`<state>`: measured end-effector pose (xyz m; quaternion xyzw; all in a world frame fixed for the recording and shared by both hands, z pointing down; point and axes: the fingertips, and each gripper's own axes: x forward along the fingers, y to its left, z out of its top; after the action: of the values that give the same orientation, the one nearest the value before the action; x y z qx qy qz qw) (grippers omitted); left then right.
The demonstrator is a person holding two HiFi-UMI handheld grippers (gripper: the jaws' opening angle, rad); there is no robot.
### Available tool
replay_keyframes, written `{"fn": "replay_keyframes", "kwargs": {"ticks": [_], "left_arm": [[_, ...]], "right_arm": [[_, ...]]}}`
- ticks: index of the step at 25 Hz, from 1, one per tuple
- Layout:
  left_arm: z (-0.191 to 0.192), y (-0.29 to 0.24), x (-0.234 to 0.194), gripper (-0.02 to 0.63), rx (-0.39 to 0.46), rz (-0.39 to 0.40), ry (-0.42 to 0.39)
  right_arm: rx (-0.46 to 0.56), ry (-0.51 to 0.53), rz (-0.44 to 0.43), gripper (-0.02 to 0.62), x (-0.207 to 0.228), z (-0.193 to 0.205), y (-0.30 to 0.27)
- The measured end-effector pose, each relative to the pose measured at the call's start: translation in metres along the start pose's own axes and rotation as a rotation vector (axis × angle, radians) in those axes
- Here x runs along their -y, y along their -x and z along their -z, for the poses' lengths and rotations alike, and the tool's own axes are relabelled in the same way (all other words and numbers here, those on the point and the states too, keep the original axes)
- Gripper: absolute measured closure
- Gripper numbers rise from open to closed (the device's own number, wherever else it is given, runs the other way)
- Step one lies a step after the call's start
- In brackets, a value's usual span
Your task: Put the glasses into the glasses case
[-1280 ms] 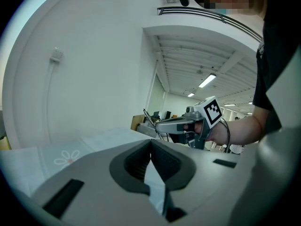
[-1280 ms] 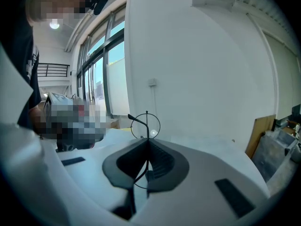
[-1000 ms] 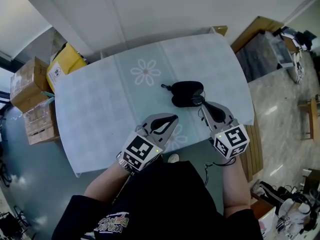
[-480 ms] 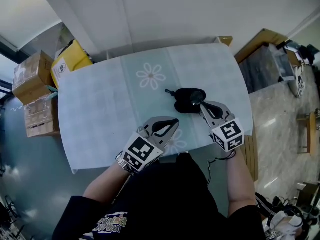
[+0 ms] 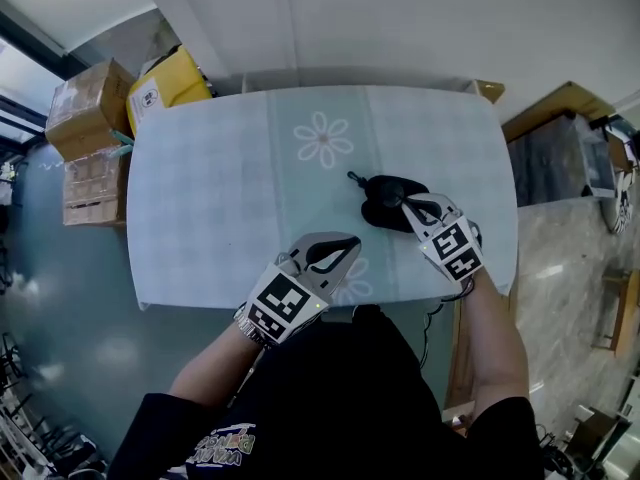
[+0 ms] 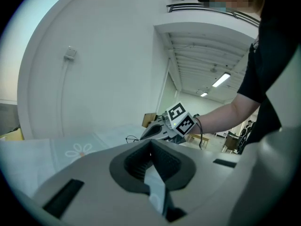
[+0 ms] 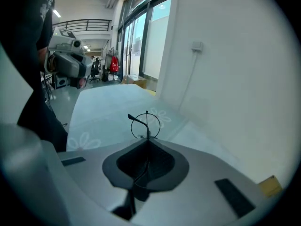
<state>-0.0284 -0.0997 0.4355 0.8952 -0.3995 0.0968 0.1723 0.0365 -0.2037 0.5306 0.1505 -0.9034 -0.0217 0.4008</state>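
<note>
Nearest the person, the grey left gripper (image 5: 340,243) hangs over the near edge of the pale blue flower-print table (image 5: 220,198), jaws pressed together on nothing. The right gripper (image 7: 147,139) pinches thin black wire-rimmed glasses (image 7: 147,126) by the frame. Its tips are at the soft black zip case (image 5: 378,213) on the table's right side.

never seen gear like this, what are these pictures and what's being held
No robot: a person holds a two-jaw gripper in each hand. The top-down picture comes from a camera on the person's head; the other two from cameras riding on each gripper, looking along its jaws. On the table lies a black glasses case. The right gripper, by the case, is shut on thin wire glasses. The left gripper is shut and empty.
</note>
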Motion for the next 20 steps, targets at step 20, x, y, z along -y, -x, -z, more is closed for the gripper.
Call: {"fn": "replay_keyframes", "kwargs": {"ticks": [20], "left_arm": [[0.016,-0.008,-0.017,0.578,-0.006,-0.09,0.082]], "right_arm": [[-0.275,0.188,-0.241,0.569,-0.013,0.067,-0.068]]}}
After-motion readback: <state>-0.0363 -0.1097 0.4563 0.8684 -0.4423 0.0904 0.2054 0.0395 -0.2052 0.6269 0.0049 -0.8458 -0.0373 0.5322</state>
